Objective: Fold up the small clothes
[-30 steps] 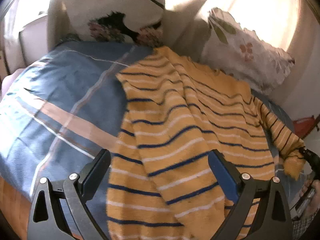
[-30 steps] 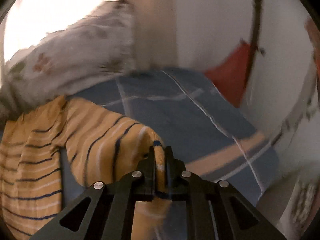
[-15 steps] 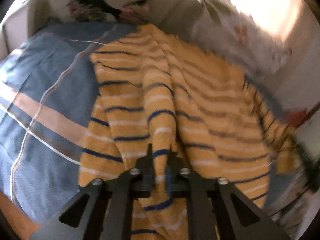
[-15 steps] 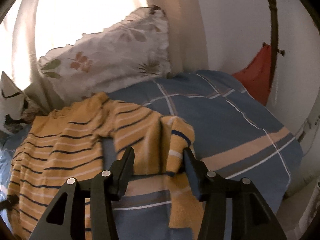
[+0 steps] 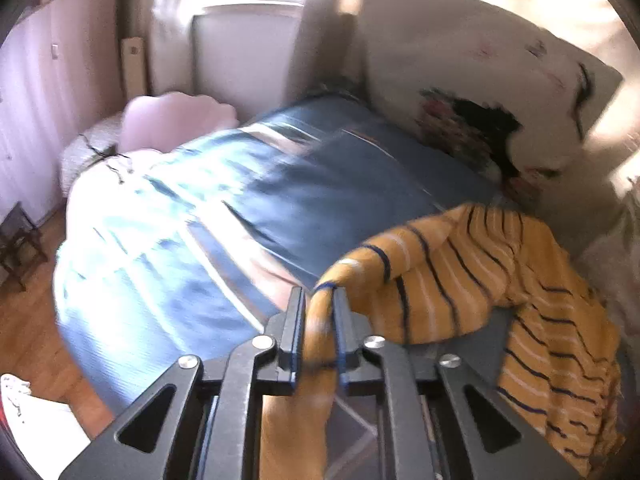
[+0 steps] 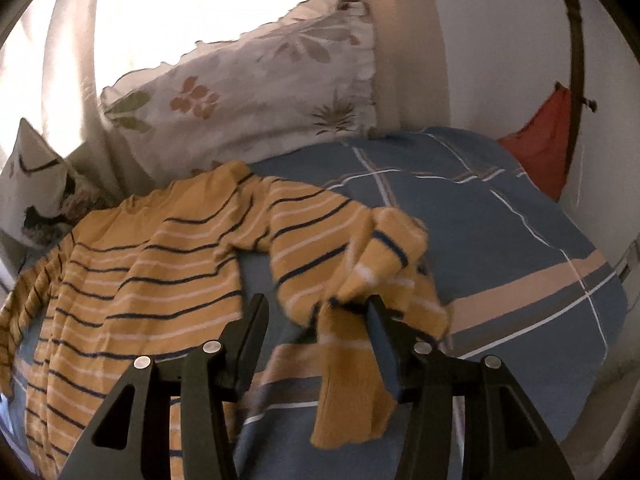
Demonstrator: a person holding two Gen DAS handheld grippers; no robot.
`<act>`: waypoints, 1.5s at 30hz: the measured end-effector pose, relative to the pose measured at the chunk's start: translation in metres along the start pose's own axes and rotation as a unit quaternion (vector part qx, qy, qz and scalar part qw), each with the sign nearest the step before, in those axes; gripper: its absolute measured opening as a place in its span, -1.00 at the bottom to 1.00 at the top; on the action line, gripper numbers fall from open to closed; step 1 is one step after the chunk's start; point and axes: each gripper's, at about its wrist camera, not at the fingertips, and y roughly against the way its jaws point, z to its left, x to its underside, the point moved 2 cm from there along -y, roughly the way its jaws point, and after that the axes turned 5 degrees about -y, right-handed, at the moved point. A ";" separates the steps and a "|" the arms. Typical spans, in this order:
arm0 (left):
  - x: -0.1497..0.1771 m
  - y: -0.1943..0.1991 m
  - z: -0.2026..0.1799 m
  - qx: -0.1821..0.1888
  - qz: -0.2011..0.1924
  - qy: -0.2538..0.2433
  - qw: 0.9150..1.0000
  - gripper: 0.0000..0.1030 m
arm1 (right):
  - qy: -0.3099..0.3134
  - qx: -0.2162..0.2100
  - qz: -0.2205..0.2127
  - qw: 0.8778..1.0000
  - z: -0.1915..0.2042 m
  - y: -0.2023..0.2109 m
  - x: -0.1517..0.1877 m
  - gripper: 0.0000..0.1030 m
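One striped sweater lay on the bed, its body stretching from near to far and off to the right of the left gripper, whose fingers were clamped on a sleeve. The right gripper had its fingers apart, the other sleeve draped over the right finger. Two grippers, one garment; the left was likely nearer the body.

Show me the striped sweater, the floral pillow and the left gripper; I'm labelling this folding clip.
striped sweater (image 6: 152, 264): right wrist view, on its spread-out body.
floral pillow (image 6: 256, 96): right wrist view, on its printed front face.
left gripper (image 5: 318, 312): left wrist view, between the fingertips shut on sweater fabric.
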 end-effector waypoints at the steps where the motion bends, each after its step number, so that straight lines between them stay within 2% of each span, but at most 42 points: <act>1: 0.000 0.003 0.005 -0.008 -0.006 0.002 1.000 -0.54 | 0.006 -0.005 0.003 1.000 0.006 -0.001 0.001 0.10; 2: -0.001 0.005 0.007 -0.009 -0.009 0.004 1.000 -0.41 | 0.009 -0.009 0.006 1.000 0.011 -0.002 0.002 0.15; 5: 0.011 0.017 0.002 0.014 -0.013 -0.007 1.000 -0.28 | 0.021 -0.020 0.015 0.999 0.027 -0.006 0.008 0.21; 7: 0.021 0.025 -0.012 0.025 -0.018 -0.036 0.999 -0.25 | 0.028 -0.021 0.019 0.999 0.033 -0.007 0.013 0.21; 10: 0.047 0.039 -0.036 0.042 -0.023 -0.084 0.995 -0.06 | 0.033 -0.030 0.029 0.999 0.043 -0.010 0.021 0.21; 14: 0.079 0.049 -0.074 0.062 -0.018 -0.151 0.986 -0.04 | 0.049 -0.039 0.042 0.997 0.056 -0.010 0.034 0.21; 19: 0.102 0.058 -0.100 0.076 -0.018 -0.194 0.978 -0.03 | 0.068 -0.045 0.047 0.996 0.064 -0.006 0.046 0.26; 38: 0.132 0.076 -0.100 0.076 -0.013 -0.210 0.975 0.05 | 0.050 -0.050 0.046 0.996 0.039 0.022 0.067 0.32; 45: 0.148 0.075 -0.091 0.109 0.016 -0.201 0.973 0.11 | 0.033 -0.061 0.062 0.996 0.023 0.030 0.080 0.38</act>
